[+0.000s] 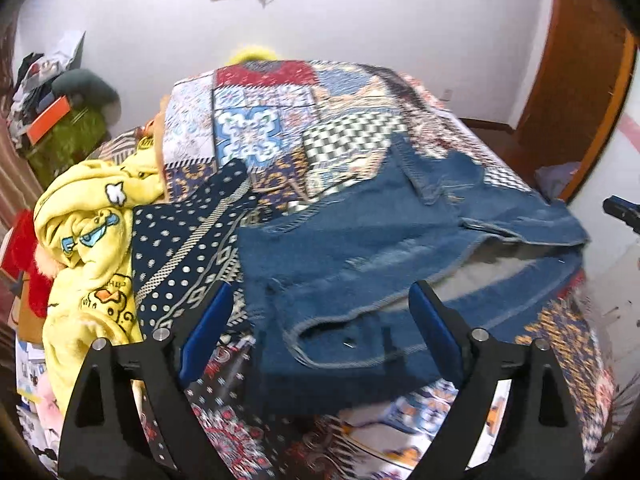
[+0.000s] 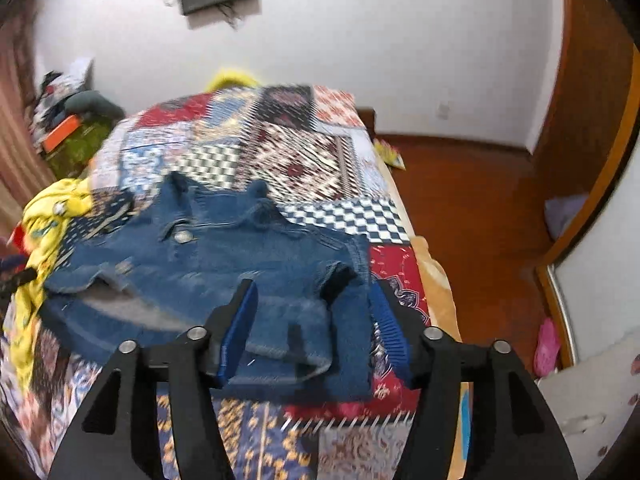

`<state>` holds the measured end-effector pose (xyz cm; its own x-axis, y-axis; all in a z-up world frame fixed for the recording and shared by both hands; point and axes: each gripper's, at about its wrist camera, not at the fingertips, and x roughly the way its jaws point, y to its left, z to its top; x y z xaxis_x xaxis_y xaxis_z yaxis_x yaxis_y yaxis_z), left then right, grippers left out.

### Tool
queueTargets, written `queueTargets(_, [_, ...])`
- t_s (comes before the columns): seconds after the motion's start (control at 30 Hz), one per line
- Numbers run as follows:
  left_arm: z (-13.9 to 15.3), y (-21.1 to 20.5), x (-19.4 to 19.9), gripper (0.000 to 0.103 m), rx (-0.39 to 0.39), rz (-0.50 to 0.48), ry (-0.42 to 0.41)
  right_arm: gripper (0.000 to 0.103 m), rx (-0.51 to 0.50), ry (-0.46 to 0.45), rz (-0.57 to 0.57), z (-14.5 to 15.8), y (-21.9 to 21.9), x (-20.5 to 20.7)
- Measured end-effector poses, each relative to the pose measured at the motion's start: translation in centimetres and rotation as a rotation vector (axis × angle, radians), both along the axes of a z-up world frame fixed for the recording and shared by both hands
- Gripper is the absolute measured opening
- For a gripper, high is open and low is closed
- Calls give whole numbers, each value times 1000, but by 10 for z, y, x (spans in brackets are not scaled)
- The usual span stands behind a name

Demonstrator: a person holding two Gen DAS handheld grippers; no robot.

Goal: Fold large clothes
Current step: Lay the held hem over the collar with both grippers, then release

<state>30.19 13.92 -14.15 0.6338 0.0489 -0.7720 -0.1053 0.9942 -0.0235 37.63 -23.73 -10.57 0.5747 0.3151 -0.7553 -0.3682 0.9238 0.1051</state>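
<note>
A blue denim jacket lies spread on the patchwork bedspread, its grey lining showing at one fold. My left gripper is open, its blue pads on either side of the jacket's near cuffed edge, just above it. In the right wrist view the same jacket lies collar away from me, a sleeve folded toward me. My right gripper is open around that sleeve cuff without pinching it. The tip of the right gripper shows at the far right of the left wrist view.
A yellow cartoon-print blanket and a navy dotted cloth lie bunched left of the jacket. Red fabric sits beyond them. A cluttered pile stands at the back left. Wooden floor and a door are to the right.
</note>
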Motion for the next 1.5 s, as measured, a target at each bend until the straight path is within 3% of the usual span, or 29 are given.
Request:
queueTargets(0.2, [-19,-40,-13,93,-18,-86,55,63,13,10,102,-10,20,-39])
queueTargets(0.43, [-77,-70,-8,93,-24,-117,180,64,23,145,157,-67,50,-48])
queueTargets(0.57, [-90,-73,7,93,47,-118,177,64,-5,193,159,-92,64,-34])
queueTargets(0.7, [-92,-65,27,97,26,-150,178,66,-26,184,170,-94,74,-18])
queueTargets(0.87, [-89,-36,64,97,-64,-127,187,66,-89,140,203,-86,96,14])
queueTargets(1.03, [-102,15,123,96,0,-8,223,66,-123,143,193,-92,120,56])
queueTargets(1.17, [-85,52,145,96,52,134,154,65,-111,10,48,-71,119,89])
queueTargets(1.27, [-60,71,139,96,-6,194,75,65,-39,-70,-66,-46,102,98])
queueTargets(1.37, [-40,72,125,96,13,198,21,65,98,-35,-57,-31,86,96])
queueTargets(1.5, [-22,54,104,96,18,136,-13,65,115,-23,7,-25,88,76])
